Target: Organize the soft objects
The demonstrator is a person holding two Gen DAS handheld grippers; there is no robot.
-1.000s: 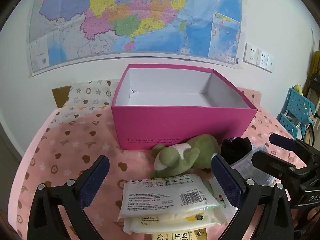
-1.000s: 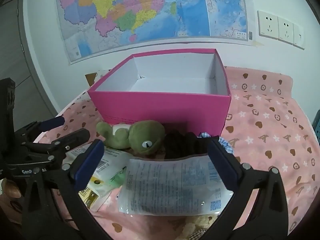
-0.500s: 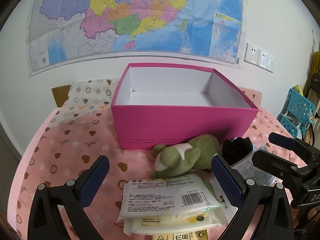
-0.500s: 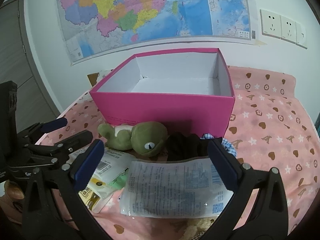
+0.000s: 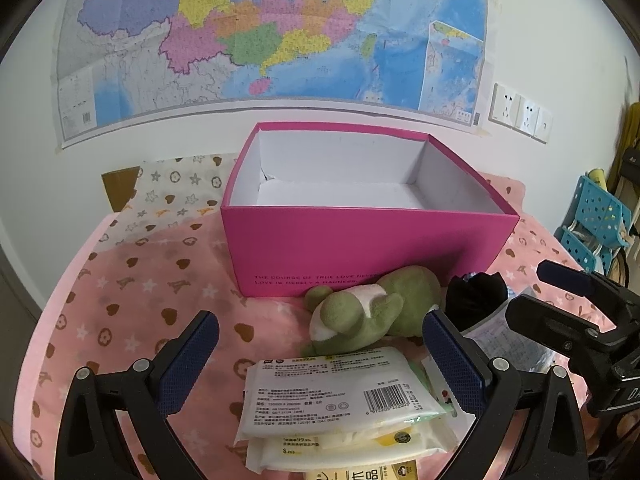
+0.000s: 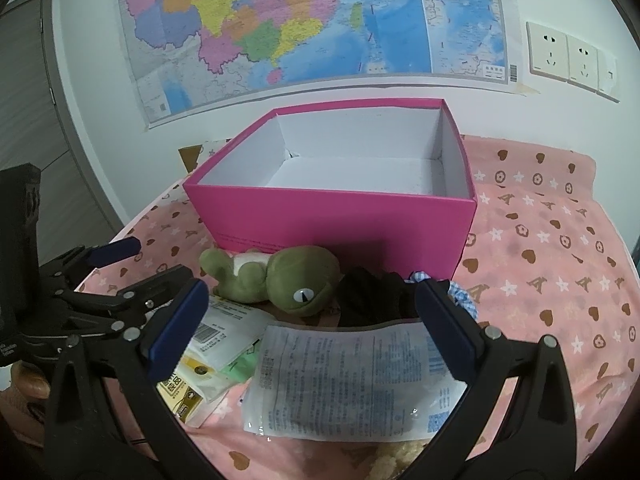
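Observation:
An empty pink box stands on the pink patterned cloth. In front of it lies a green plush frog beside a black fabric bundle. Stacked wipe packs lie under my left gripper, which is open and holds nothing. A clear printed packet lies between the fingers of my right gripper, also open. A blue checked cloth peeks out by the right finger. Each gripper shows in the other's view.
A map hangs on the white wall behind the box. Wall sockets are at the right. A blue plastic rack stands off the right edge of the bed. A grey door is at the left.
Both grippers have drifted slightly back and up, so the box and soft items sit a little lower in view. Nothing was grasped or moved.

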